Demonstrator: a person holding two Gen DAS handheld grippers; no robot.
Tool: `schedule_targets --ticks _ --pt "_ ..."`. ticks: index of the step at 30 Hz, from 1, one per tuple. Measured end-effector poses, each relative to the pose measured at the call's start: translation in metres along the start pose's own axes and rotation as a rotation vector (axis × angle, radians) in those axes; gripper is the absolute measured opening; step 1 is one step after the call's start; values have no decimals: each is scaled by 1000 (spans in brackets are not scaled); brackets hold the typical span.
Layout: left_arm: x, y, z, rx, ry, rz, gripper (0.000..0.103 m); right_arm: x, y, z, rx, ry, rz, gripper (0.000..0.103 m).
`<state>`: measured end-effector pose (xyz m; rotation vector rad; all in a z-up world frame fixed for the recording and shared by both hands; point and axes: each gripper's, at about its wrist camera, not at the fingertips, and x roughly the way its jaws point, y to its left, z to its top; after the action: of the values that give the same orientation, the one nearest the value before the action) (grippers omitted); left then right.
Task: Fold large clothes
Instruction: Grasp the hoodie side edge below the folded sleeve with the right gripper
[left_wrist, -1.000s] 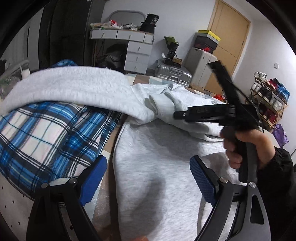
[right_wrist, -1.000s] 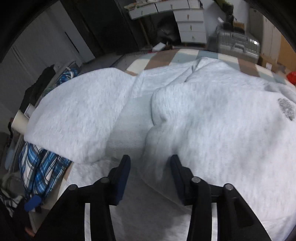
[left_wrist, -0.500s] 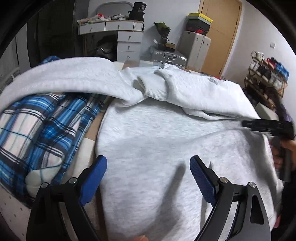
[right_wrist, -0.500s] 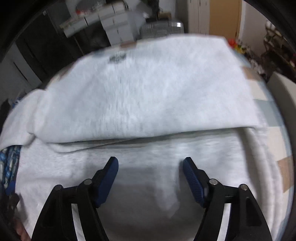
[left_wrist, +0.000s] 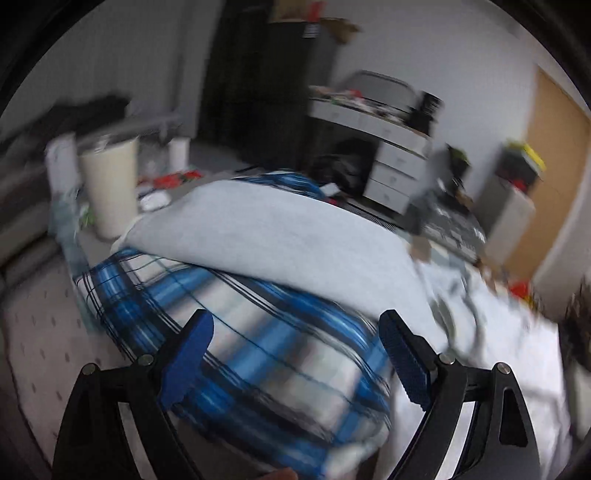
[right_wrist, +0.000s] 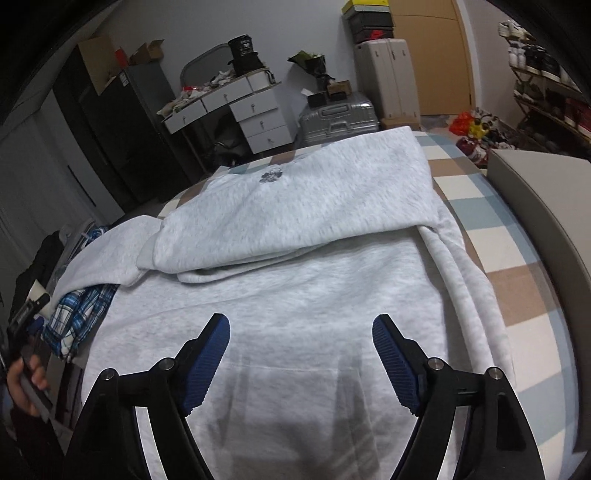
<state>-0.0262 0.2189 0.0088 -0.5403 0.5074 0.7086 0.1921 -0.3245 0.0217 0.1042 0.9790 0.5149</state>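
**Operator:** Grey fleece, one large sweatshirt (right_wrist: 295, 280), lies flat across the checked bedcover (right_wrist: 491, 221). Its upper part is already folded over toward me, small dark emblem showing. One sleeve (left_wrist: 280, 240) trails off the sweatshirt's left side, draped over a blue plaid bundle (left_wrist: 258, 354).

**Inspector:** State of the tongs?

**Operator:** Right gripper (right_wrist: 301, 363) hangs over the near half of the sweatshirt body, pointing down at it. Its jaws have just been opening; they stand wide with nothing between them. Left gripper (left_wrist: 295, 363) is also spread wide and holds nothing. It hangs over the plaid bundle, with the sleeve just beyond its fingertips.

**Inspector:** Which relation governs the next move?

**Operator:** I judge it is the sleeve. Its long axis runs leftward off the sweatshirt body, so my left hand is far nearer. The right gripper sits well apart from that sleeve. The left view is blurred, so I cannot place the cuff.
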Motion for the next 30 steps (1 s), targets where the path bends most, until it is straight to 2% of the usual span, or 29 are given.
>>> schedule_targets --ticks 3,6,10,12,17,21,24,26,28,30 --pt "26 31 19 -165 76 -41 88 -6 -5 -1 13 -4 -9 80" --pt "34 44 23 -248 88 -67 88 -11 -6 -3 14 -15 -20 80" --pt "45 50 21 -329 127 -42 88 -13 -6 -6 7 -15 -30 82" --pt "42 38 18 -297 120 -39 88 -7 -7 -7 3 8 -43 83" --pt "31 2 2 -156 135 -114 88 20 -9 -24 -22 111 -106 83" --pt "20 -17 -9 -32 124 -119 88 23 -25 -46 -58 187 -219 81" --pt "7 -32 -16 70 89 -117 88 -6 -49 -50 4 134 -214 81" --pt "3 -42 -20 132 78 -122 88 -31 -65 -46 52 44 -198 81" --pt "-1 -53 -28 183 86 -143 89 -46 -84 -41 116 -21 -251 82" --pt "-2 -69 -38 240 115 -196 89 -46 -100 -36 161 -30 -325 82"
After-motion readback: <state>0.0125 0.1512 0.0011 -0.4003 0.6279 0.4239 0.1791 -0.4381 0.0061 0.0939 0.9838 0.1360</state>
